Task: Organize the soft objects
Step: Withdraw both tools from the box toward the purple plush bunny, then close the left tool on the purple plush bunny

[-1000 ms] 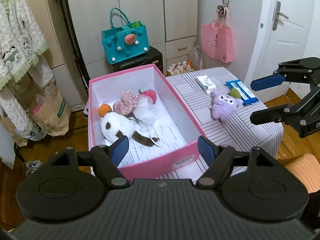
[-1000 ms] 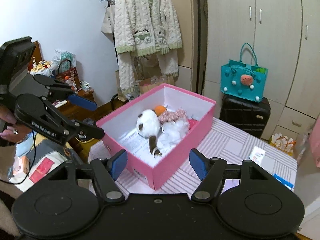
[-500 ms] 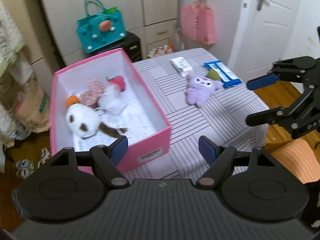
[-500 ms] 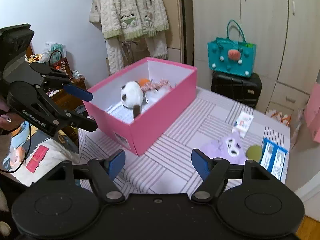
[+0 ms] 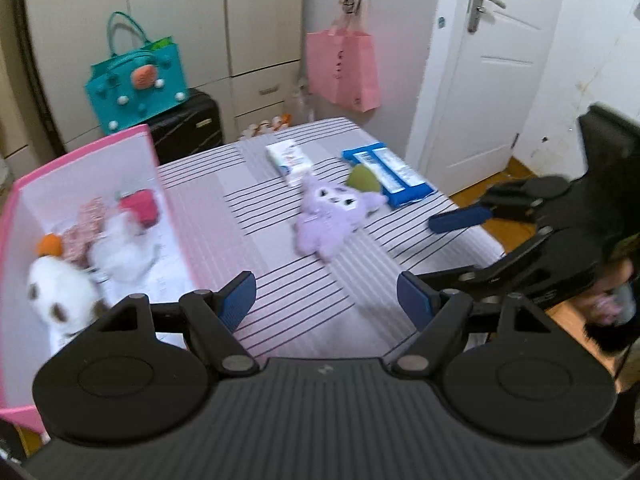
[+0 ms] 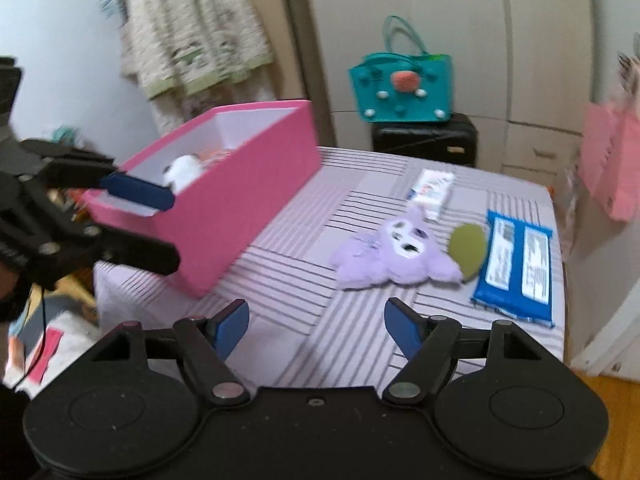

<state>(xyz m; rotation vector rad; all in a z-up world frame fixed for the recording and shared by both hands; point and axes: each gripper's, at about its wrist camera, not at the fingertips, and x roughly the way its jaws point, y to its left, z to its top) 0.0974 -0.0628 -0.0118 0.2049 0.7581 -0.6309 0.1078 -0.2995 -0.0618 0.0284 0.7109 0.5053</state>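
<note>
A purple plush toy (image 5: 332,212) with a green leaf lies on the striped table; it also shows in the right wrist view (image 6: 394,254). A pink box (image 5: 80,156) at the table's left holds several soft toys, among them a white and brown plush (image 5: 60,292); the box shows in the right wrist view (image 6: 240,196) too. My left gripper (image 5: 327,300) is open and empty above the table's near edge. My right gripper (image 6: 316,326) is open and empty, short of the purple plush. Each gripper also appears in the other's view, open.
A blue wipes pack (image 6: 516,268) and a small white packet (image 6: 432,188) lie on the table beyond the plush. A teal bag (image 5: 138,88) sits on a black suitcase (image 6: 424,138) behind the table. A pink bag (image 5: 344,68) hangs by the white door (image 5: 492,68).
Both cameras have swung right, from the pink box toward the purple plush, which is now nearer the centre of both views. Both grippers stay open and empty.
</note>
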